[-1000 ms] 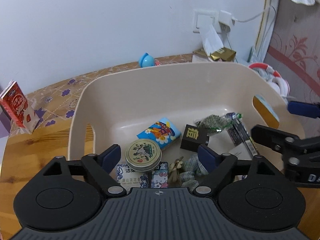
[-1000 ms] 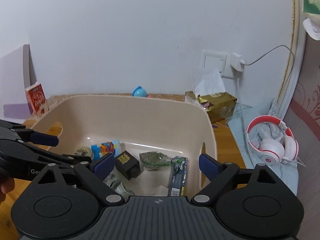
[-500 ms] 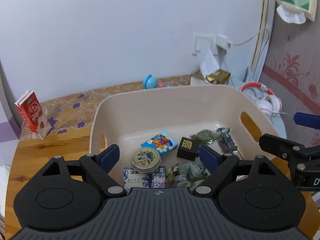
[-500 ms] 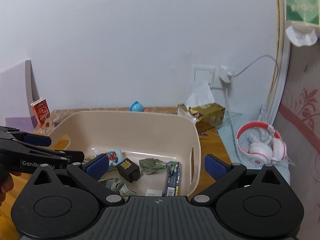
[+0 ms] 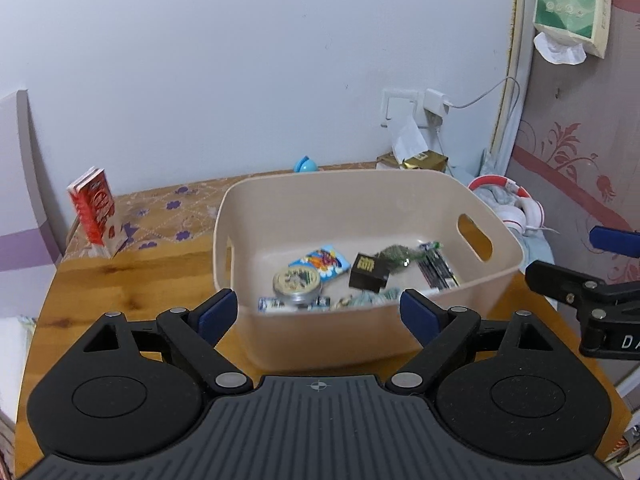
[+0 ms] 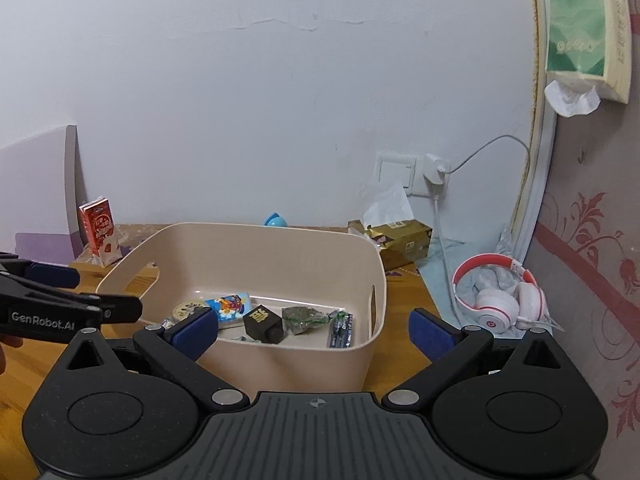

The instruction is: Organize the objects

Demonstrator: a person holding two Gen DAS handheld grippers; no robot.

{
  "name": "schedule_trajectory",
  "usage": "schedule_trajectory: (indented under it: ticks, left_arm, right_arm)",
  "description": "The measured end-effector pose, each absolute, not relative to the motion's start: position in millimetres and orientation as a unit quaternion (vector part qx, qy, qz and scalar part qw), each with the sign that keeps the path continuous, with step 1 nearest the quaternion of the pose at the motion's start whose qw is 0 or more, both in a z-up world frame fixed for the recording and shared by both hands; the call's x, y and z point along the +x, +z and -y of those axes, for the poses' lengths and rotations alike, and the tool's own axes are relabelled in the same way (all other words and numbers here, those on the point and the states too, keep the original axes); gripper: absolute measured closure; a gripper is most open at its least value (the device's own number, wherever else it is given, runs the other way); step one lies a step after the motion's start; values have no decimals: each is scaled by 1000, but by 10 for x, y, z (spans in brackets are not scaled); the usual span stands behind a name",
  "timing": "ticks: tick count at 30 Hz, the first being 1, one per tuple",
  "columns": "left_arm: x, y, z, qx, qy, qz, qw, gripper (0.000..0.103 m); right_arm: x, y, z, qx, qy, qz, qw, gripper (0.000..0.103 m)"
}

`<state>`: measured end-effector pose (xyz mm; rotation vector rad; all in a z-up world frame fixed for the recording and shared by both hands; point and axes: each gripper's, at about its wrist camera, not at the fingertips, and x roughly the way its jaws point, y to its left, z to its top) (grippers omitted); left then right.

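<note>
Wooden table (image 5: 120, 280): beige bin (image 5: 360, 344) near wall hides small items; both grippers spread, empty.

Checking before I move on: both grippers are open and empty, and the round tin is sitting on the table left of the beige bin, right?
Not quite. The round tin lies inside the beige bin, as the left wrist view shows. The left gripper and right gripper are indeed open and empty.

left gripper (image 5: 316, 316): back from bin (image 5: 368, 344), higher | right gripper (image 6: 314, 334): back too, jaws just opening, nothing between
</note>
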<state>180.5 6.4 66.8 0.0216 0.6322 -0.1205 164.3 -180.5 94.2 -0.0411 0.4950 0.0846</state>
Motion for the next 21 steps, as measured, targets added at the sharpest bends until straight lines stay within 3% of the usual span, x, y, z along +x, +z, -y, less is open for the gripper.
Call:
schedule_trajectory:
  ticks: [10, 21]
  left_arm:
    - [1296, 582, -78, 47, -30, -294, 954, 13]
    - [853, 537, -131, 22, -46, -308, 950, 13]
  right_arm:
    - [1296, 945, 1763, -19, 42, -251, 967, 0]
    - [991, 892, 1768, -3, 44, -274, 961, 0]
